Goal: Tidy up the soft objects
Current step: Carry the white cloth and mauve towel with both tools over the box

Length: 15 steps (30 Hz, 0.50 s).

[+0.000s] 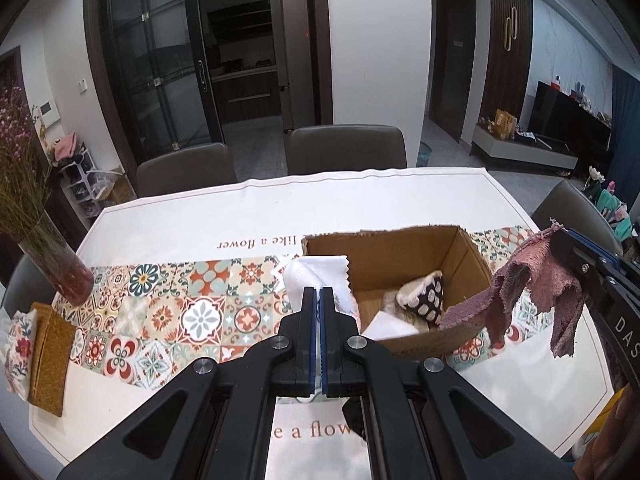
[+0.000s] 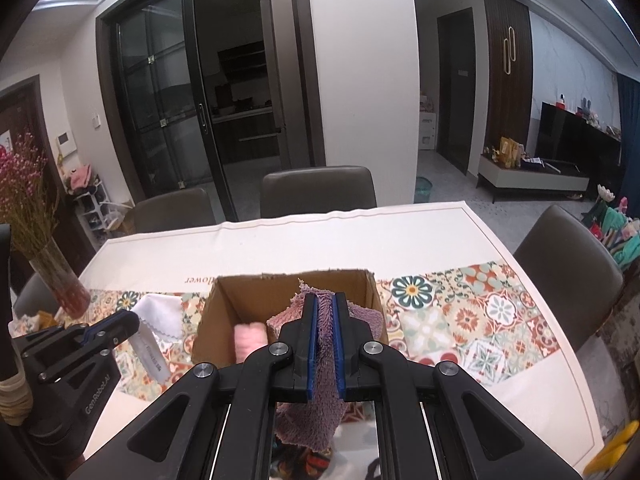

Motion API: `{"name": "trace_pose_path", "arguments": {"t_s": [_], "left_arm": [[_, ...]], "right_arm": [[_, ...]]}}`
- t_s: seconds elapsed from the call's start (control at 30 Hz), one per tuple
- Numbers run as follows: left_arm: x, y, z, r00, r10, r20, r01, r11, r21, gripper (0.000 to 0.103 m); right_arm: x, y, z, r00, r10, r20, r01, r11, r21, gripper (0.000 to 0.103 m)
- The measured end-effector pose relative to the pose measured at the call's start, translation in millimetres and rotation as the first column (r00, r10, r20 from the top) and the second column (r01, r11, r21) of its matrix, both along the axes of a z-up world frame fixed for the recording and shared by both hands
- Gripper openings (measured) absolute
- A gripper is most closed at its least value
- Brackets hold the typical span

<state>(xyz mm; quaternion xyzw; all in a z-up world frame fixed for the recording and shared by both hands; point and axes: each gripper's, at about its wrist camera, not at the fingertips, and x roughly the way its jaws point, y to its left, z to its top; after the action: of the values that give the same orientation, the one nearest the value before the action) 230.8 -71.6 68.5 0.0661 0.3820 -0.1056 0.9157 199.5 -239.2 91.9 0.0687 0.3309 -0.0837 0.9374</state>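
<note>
An open cardboard box [image 1: 468, 254] stands on the patterned tablecloth, also seen in the right wrist view as the box [image 2: 224, 312]. Inside lie a dark patterned soft item [image 1: 430, 300] and a pink item [image 2: 250, 338]. My left gripper [image 1: 320, 294] is shut on a white cloth [image 1: 316, 272], held just left of the box; the same cloth [image 2: 160, 316] hangs from the left gripper [image 2: 128, 322] in the right wrist view. My right gripper [image 2: 326, 302] is shut on a mauve fuzzy cloth [image 2: 316, 412] above the box's near edge. That cloth [image 1: 532, 284] dangles at the right gripper [image 1: 560, 240].
A glass vase with dried pink flowers [image 1: 56, 268] stands at the table's left. Beside it lie a mustard cloth [image 1: 50, 356] and a floral cloth [image 1: 20, 348]. Grey chairs [image 1: 346, 148] line the far side; another chair [image 2: 568, 268] stands at the right end.
</note>
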Motion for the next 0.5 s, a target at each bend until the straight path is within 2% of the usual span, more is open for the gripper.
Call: {"name": "trace_pose_path", "arguments": {"t_s": [0.5], "left_arm": [[48.2,-14.3,9.0,1.000,-0.006,0.004,0.006,1.000,-0.014,0.003]], "right_arm": [[41.5,-5.1,-1.0,1.000,0.005,-0.010,-0.005,1.000,-0.005,0.008]]}}
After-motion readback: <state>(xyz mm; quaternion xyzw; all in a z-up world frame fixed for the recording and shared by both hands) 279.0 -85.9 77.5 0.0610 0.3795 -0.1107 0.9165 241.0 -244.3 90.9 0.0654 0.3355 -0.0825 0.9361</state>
